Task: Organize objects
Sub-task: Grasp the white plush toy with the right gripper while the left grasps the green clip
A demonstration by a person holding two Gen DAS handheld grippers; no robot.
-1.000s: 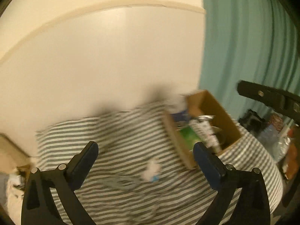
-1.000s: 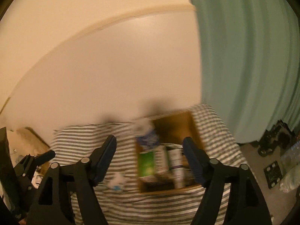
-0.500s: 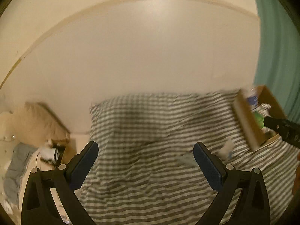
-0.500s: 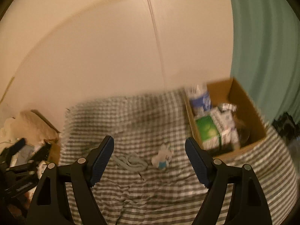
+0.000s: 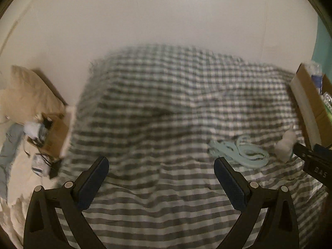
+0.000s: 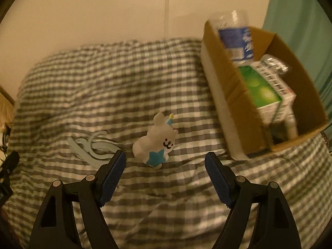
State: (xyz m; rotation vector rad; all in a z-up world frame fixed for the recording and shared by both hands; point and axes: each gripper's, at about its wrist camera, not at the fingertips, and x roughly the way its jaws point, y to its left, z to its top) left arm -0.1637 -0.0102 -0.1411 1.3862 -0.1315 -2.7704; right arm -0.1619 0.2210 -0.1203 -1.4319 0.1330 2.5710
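A small white plush animal with a blue star on its belly and a tiny party hat [image 6: 157, 140] lies on a bed covered in grey-and-white checked fabric [image 6: 116, 78]. Just left of it rests a pale blue coiled strap [image 6: 93, 147]. To its right stands an open brown cardboard box [image 6: 232, 87] holding a clear bottle with a blue label [image 6: 236, 39] and a green carton [image 6: 259, 87]. The right hand-held gripper [image 6: 165, 173] is spread wide above the toy, empty. The left hand-held gripper [image 5: 160, 178] is also spread, over bare bedding.
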